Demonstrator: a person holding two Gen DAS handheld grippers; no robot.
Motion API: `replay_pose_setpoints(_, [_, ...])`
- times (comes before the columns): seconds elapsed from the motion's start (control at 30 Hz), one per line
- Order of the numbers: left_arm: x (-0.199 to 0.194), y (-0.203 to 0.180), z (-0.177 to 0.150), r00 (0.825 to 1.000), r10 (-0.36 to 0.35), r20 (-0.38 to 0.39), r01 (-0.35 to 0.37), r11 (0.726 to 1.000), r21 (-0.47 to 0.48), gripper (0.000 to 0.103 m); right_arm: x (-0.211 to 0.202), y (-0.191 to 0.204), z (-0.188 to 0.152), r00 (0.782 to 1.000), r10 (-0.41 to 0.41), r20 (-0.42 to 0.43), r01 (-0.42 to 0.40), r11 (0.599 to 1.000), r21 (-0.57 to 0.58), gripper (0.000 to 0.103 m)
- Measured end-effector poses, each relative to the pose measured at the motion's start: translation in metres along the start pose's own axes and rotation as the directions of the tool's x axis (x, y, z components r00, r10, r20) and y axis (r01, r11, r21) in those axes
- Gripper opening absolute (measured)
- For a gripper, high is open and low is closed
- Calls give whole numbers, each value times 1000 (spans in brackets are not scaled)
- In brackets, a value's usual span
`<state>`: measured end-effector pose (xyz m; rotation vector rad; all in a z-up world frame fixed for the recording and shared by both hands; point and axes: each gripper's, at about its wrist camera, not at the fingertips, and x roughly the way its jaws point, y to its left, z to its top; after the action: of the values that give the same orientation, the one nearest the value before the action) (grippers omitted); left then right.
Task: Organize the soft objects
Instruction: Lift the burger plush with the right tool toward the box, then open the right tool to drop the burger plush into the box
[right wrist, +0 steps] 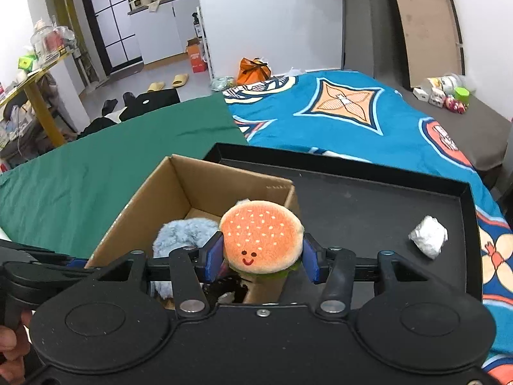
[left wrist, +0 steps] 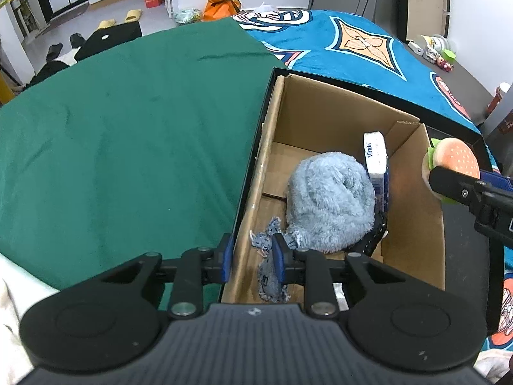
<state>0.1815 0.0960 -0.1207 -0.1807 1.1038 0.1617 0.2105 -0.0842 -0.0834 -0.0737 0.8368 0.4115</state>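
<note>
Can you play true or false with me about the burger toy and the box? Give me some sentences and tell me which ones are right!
1. The right gripper is squeezing the burger plush. True.
2. The cardboard box has nothing in it. False: a fluffy blue plush and a Vinda tissue pack are inside.
3. The burger plush has a little red smile. True.
4. The left gripper is holding the blue plush up in the air. False: its two fingers sit on either side of the box's wall, and the plush lies in the box.
5. A crumpled white wad lies on the black tray. True.
</note>
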Motion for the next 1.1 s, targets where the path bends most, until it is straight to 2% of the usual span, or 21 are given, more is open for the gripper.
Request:
replay_pose_setpoints(0.13, [1, 4, 3, 1000, 1, -1, -1, 1000, -2, 23, 2, 13, 11, 1000, 15, -9, -16, 999, -52, 49])
replay_pose_setpoints(0.4, [5, 9, 12, 1000, -23, -15, 23, 999, -26, 12, 10, 40, 36, 998, 44, -39, -49, 989, -138, 50])
replay_pose_setpoints(0.6, [7, 12, 14, 999, -38, -18, 37, 998, -42, 12, 16, 56, 52, 997, 62, -56, -70, 984, -166, 50])
replay_pose_setpoints(0.67, [7, 13, 14, 999, -44, -19, 43, 998, -47, 12, 18, 61, 56, 995, 67, -70, -79, 982, -174, 53])
replay_pose_setpoints(0.73, [8, 16, 13, 999, -49, -20, 48, 997, -57, 12, 20, 64, 59, 993, 89, -75, -101, 980, -173, 60])
replay_pose_setpoints(0.77, [8, 17, 14, 998, -52, -21, 50, 997, -62, 12, 20, 65, 60, 992, 103, -73, -114, 978, -173, 65])
replay_pose_setpoints(1.1, [7, 14, 18, 998, -60, -33, 58, 996, -62, 14, 9, 40, 55, 994, 55, -91, -67, 988, -138, 65])
